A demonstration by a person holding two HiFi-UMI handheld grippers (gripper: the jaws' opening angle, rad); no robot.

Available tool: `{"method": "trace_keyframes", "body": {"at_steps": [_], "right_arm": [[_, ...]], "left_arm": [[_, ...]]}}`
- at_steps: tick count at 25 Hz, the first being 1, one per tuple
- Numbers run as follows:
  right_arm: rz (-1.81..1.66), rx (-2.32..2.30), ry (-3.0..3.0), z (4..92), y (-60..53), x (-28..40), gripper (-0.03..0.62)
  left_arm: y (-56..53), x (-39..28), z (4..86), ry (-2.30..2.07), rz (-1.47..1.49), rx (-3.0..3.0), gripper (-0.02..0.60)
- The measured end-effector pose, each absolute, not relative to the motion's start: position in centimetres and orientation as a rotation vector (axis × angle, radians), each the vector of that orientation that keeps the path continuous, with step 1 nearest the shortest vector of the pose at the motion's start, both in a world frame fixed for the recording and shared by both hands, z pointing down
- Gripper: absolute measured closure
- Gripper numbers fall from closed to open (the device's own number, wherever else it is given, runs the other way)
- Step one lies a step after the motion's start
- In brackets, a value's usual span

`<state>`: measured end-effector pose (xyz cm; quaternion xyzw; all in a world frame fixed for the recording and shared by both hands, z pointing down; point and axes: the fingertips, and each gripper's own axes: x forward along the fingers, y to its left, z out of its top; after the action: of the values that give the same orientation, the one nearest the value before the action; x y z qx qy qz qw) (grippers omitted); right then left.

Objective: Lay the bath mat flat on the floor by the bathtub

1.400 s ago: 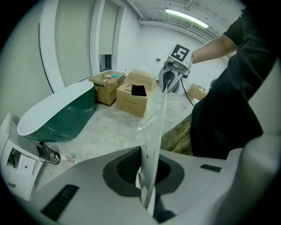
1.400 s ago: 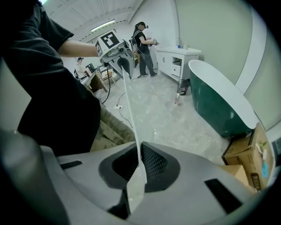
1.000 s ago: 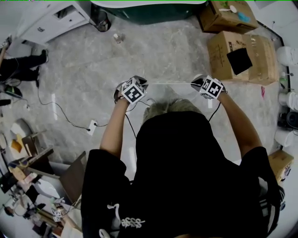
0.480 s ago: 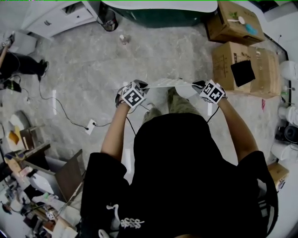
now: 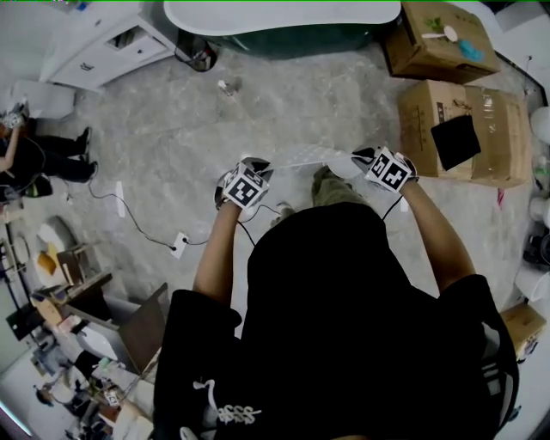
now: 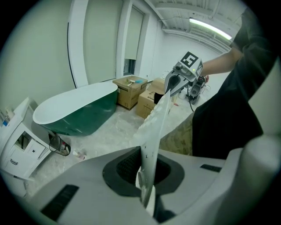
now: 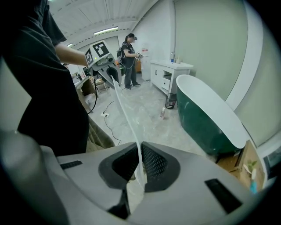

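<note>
A thin white bath mat [image 5: 305, 156] hangs stretched between my two grippers, above the grey floor. My left gripper [image 5: 258, 165] is shut on its left edge, and in the left gripper view the mat [image 6: 154, 123] runs edge-on out of the jaws [image 6: 147, 176]. My right gripper [image 5: 361, 155] is shut on the other edge, with the mat [image 7: 127, 116] pinched between its pads [image 7: 139, 165]. The bathtub [image 5: 284, 21], dark green outside with a white rim, stands across the floor ahead. Most of the mat below is hidden by the person's body.
Cardboard boxes [image 5: 464, 129] stand to the right, one more [image 5: 430, 34] beside the tub's end. A white cabinet [image 5: 103, 47] is at the tub's left and a small bottle [image 5: 228, 86] lies on the floor. A cable with a socket [image 5: 179, 247] trails left. Another person [image 7: 129, 61] stands farther off.
Both grippers have carried the mat toward the bathtub, which now shows more fully at the top. The mat's top edge has gone from a thin line to a wider strip.
</note>
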<state>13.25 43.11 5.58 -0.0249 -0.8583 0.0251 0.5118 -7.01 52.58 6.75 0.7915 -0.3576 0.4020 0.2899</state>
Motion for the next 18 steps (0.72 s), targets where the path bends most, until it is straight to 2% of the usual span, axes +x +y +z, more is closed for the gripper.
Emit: {"method": "trace_keyframes", "body": {"at_steps": [18], "right_arm": [[0.101,-0.116,-2.040,8.8,25.9,18.2,0.563]], "left_arm": [[35.4,-2.1,8.8,-0.742,1.267,2.074,0.557]]}}
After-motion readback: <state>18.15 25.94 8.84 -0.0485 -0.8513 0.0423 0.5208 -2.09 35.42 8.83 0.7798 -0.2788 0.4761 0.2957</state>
